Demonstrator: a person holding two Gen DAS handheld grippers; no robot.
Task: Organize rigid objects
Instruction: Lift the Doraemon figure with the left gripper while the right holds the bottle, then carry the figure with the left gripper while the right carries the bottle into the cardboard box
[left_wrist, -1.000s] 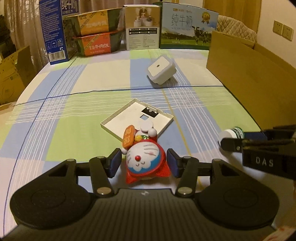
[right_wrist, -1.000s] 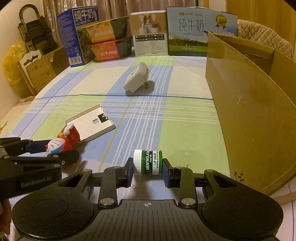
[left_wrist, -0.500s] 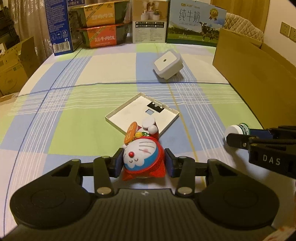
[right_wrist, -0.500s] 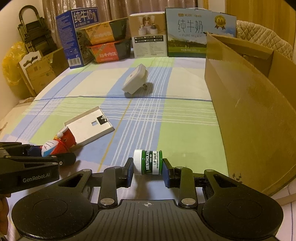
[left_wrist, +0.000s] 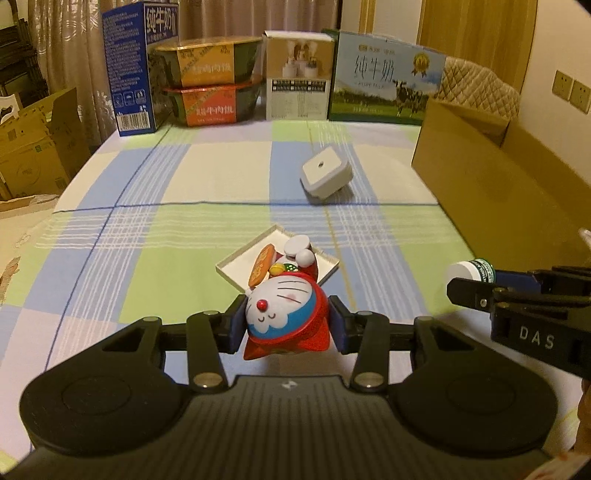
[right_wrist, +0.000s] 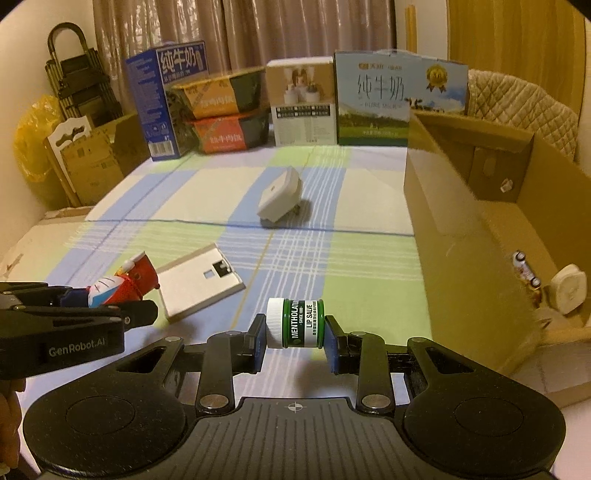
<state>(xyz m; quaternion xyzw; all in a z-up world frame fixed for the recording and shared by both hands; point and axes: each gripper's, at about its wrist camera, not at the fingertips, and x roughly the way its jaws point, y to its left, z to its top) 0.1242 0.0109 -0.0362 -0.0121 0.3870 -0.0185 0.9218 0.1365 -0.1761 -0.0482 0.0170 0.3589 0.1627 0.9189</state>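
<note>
My left gripper (left_wrist: 286, 326) is shut on a red and blue Doraemon figurine (left_wrist: 284, 310) and holds it lifted above the checked tablecloth. It also shows at the left of the right wrist view (right_wrist: 122, 284). My right gripper (right_wrist: 295, 330) is shut on a green lip salve jar (right_wrist: 295, 324) with a white lid, held above the cloth; the jar shows in the left wrist view (left_wrist: 471, 271). A flat white plate (right_wrist: 201, 286) and a white plug adapter (right_wrist: 279, 201) lie on the cloth.
An open cardboard box (right_wrist: 461, 236) stands at the right, with batteries (right_wrist: 526, 273) and a pale round object (right_wrist: 569, 290) inside. Milk cartons and food boxes (left_wrist: 266, 77) line the far edge. More cardboard boxes (left_wrist: 33, 147) stand left of the table.
My left gripper closed on the figurine and lifted it off the cloth. My right gripper rose with the jar, bringing the box's inside into view.
</note>
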